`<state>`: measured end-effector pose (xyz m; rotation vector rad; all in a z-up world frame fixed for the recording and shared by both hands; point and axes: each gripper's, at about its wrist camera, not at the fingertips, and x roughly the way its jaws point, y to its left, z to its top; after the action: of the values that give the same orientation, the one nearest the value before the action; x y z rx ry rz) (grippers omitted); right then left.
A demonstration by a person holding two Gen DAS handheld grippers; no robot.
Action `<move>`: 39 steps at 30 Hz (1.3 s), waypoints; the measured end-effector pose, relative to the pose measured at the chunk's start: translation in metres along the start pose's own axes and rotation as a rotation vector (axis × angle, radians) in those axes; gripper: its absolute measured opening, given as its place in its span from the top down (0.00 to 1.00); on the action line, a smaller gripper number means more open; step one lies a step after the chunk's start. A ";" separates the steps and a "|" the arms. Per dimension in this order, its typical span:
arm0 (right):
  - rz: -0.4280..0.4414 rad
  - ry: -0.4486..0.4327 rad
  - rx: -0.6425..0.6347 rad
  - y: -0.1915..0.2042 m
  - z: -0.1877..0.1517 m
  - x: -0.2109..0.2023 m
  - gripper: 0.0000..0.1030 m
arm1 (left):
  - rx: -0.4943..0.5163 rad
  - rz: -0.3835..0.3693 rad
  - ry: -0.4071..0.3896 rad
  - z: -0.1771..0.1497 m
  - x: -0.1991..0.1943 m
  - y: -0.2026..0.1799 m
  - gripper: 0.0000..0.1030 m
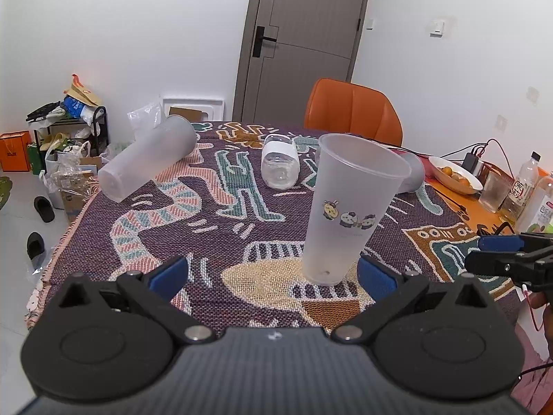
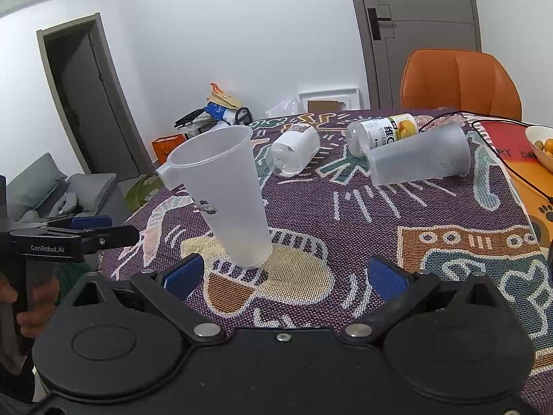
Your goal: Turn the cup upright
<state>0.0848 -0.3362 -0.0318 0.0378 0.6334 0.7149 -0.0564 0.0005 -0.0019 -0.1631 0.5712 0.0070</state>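
A frosted plastic cup with small cartoon prints [image 1: 349,204] stands upright, mouth up, on the patterned cloth; it also shows in the right wrist view [image 2: 224,193]. My left gripper [image 1: 273,273] is open and empty, its right blue pad close to the cup's base. My right gripper [image 2: 285,276] is open and empty, the cup just beyond its left pad. A second frosted cup [image 1: 147,157] lies on its side at the far left. A third frosted cup [image 2: 420,155] lies on its side at the right.
Two clear bottles lie on the cloth, one with a white label [image 1: 280,162] and one with a yellow label [image 2: 383,133]. An orange chair [image 1: 352,110] stands behind the table. A bowl of fruit [image 1: 454,174], a glass and bottles [image 1: 522,186] sit at the right.
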 end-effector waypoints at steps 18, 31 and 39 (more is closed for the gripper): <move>0.003 -0.001 -0.003 0.001 0.000 0.001 0.00 | -0.002 -0.002 0.007 -0.001 -0.001 0.000 0.00; 0.001 -0.003 -0.004 0.001 0.000 0.001 0.00 | 0.000 -0.004 0.010 -0.002 -0.001 0.001 0.00; 0.001 -0.003 -0.003 0.001 0.000 0.001 0.00 | -0.004 -0.002 0.020 -0.002 0.000 0.002 0.00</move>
<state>0.0846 -0.3350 -0.0320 0.0359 0.6297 0.7170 -0.0575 0.0025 -0.0036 -0.1673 0.5910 0.0050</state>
